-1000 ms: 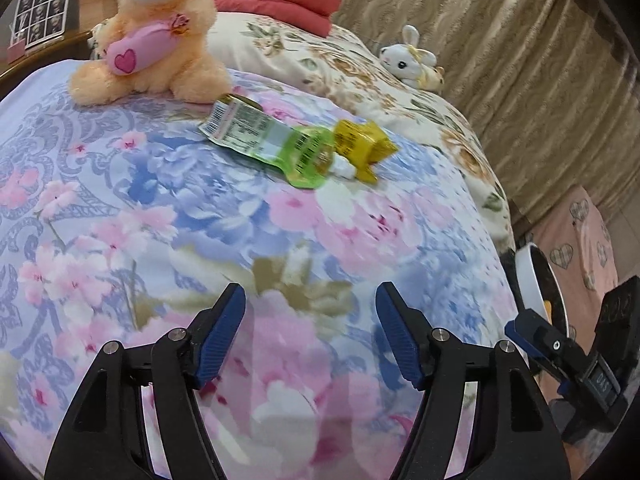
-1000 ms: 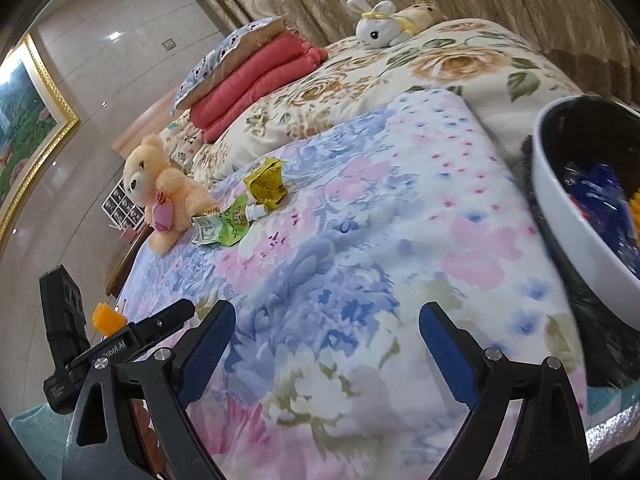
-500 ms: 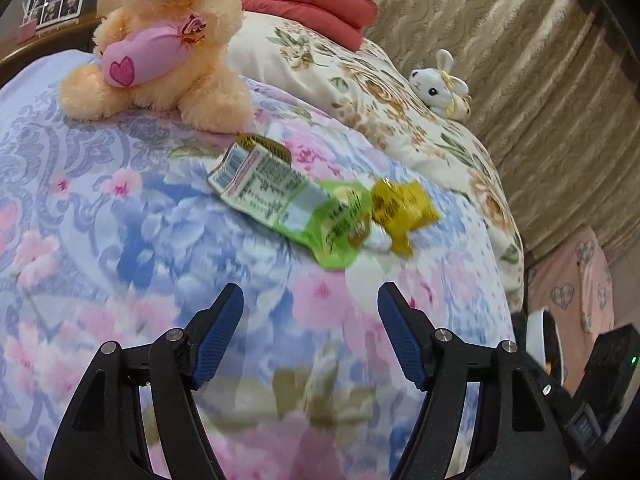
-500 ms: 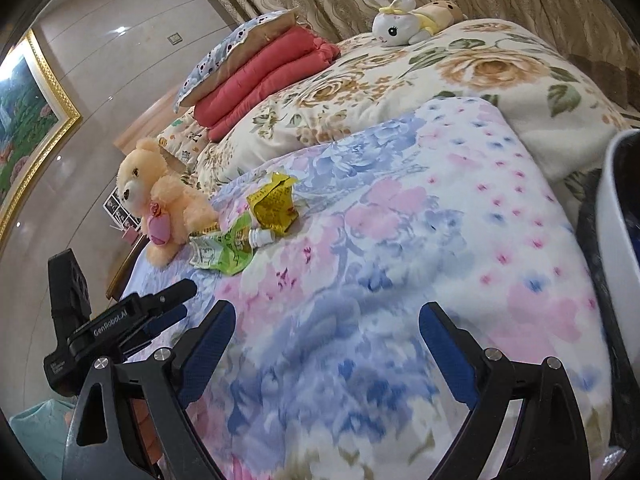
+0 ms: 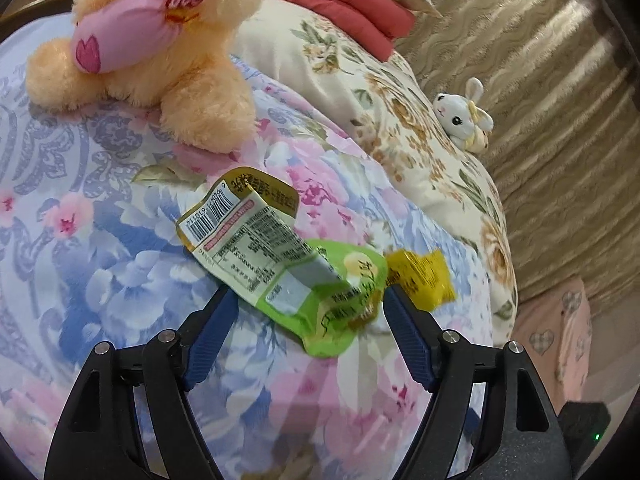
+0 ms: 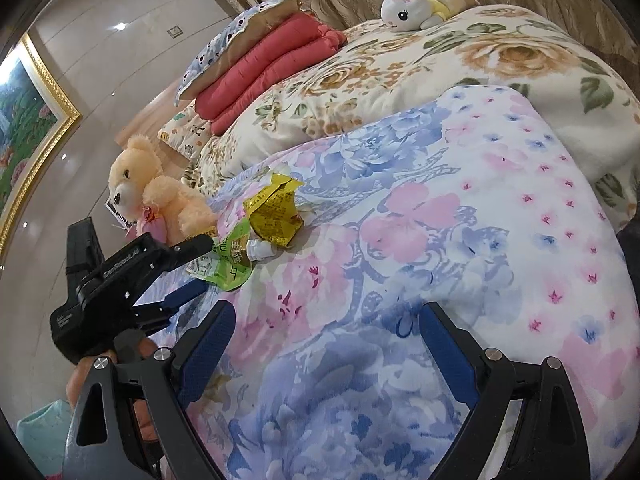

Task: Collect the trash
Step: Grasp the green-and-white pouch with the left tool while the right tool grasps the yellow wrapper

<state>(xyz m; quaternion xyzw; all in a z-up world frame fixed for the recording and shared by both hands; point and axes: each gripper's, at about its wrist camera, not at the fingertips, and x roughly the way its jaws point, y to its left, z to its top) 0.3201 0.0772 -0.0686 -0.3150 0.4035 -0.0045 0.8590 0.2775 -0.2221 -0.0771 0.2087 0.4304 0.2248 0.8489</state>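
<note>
Both of your grippers stand spread. Your left gripper (image 5: pixel 308 312) is opening its jaws wider, with the near end of the green pouch (image 5: pixel 320 292) lying on the floral blanket (image 5: pixel 100 260) between the blue pads, neither pressing it. A yellow wrapper (image 5: pixel 420 276) lies just beyond. Your right gripper (image 6: pixel 324 344) holds nothing, well short of both.

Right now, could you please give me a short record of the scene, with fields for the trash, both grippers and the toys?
surface: bed with floral quilt
trash: green pouch and yellow wrapper, lying side by side
left gripper: opening, fingers either side of the pouch, not pressing it
right gripper: open, nothing between fingers
toys: teddy bear behind the trash; white bunny on far blanket
</note>
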